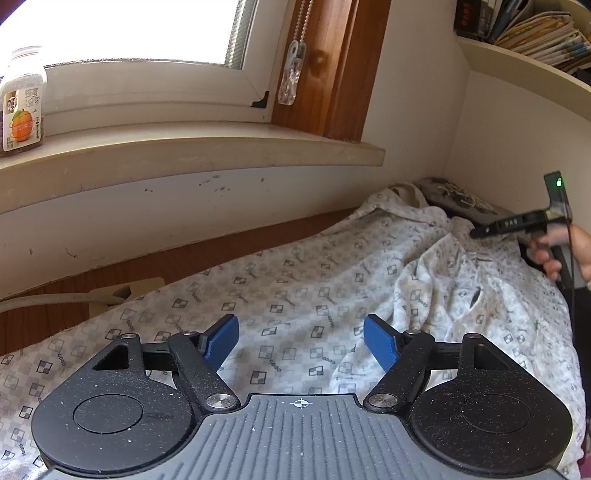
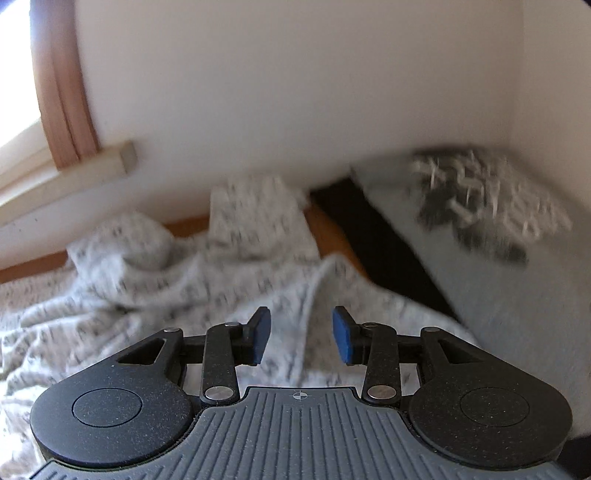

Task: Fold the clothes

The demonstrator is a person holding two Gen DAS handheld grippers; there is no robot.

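A white garment (image 1: pixel 295 280) printed with small grey checker squares lies spread over a wooden surface, flat in the middle and rumpled toward the right. My left gripper (image 1: pixel 301 341) hovers over its flat part, blue pads wide apart, with nothing between them. My right gripper (image 1: pixel 476 233) shows at the right edge of the left wrist view, held in a hand (image 1: pixel 561 251) over the crumpled far end. In the blurred right wrist view the right gripper (image 2: pixel 301 338) stands open above a raised fold of the garment (image 2: pixel 207 273); the pads do not press on cloth.
A window sill (image 1: pixel 221 147) runs along the wall behind, with a jar (image 1: pixel 22 99) at its left end. A white power strip (image 1: pixel 122 291) lies on the wooden surface (image 1: pixel 147 266). A grey cushion with a dark print (image 2: pixel 480 206) sits in the corner. Books fill a shelf (image 1: pixel 535 33).
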